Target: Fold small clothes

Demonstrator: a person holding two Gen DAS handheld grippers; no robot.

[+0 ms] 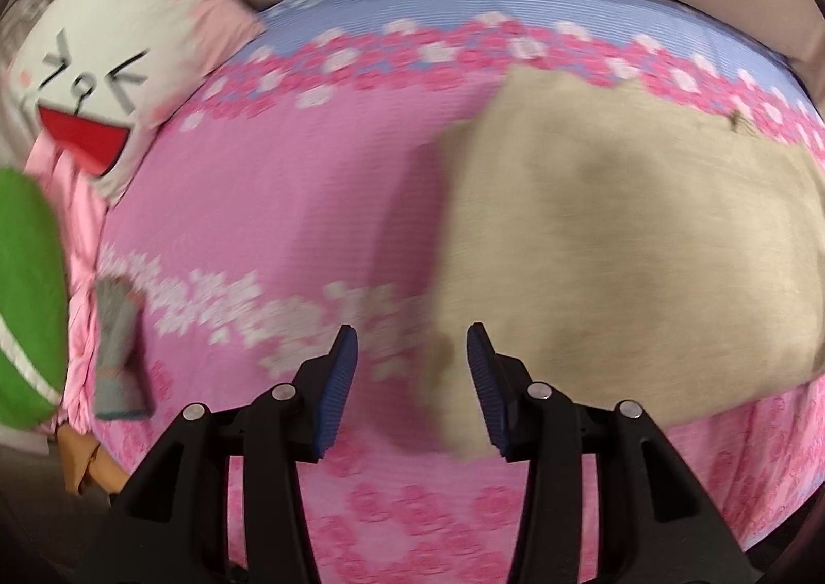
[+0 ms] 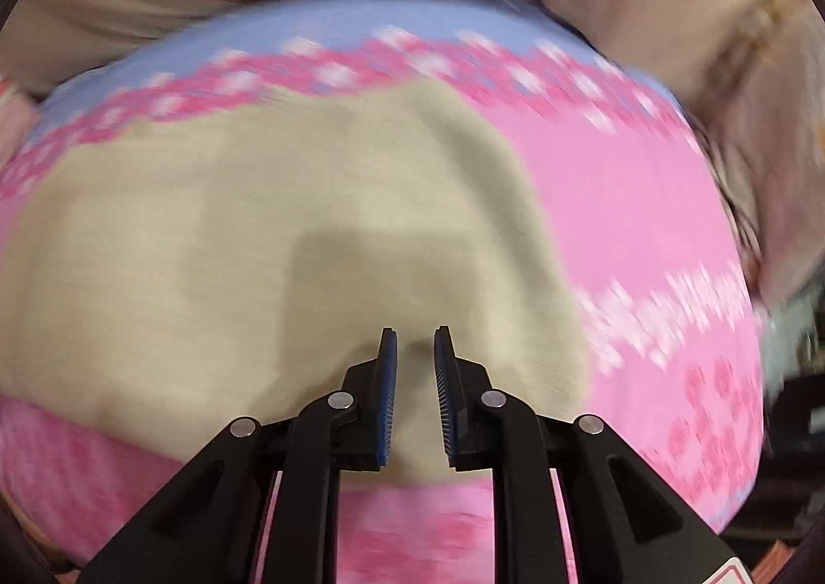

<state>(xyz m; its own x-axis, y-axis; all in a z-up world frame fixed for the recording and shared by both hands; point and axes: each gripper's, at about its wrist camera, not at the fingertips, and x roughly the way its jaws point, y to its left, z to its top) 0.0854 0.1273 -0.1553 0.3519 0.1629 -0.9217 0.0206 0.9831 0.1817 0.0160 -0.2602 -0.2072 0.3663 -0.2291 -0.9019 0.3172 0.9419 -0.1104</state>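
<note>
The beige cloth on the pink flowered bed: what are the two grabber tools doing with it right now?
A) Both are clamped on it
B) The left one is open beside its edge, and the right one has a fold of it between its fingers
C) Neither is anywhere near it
B: the left gripper stands wide open at the edge of the beige cloth, while the right gripper has cloth bunched between its narrowed fingers.

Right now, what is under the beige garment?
The beige garment lies on the pink floral bedsheet, which shows all around it. Whatever is beneath its middle is covered. The left gripper hangs open at its edge.
</note>
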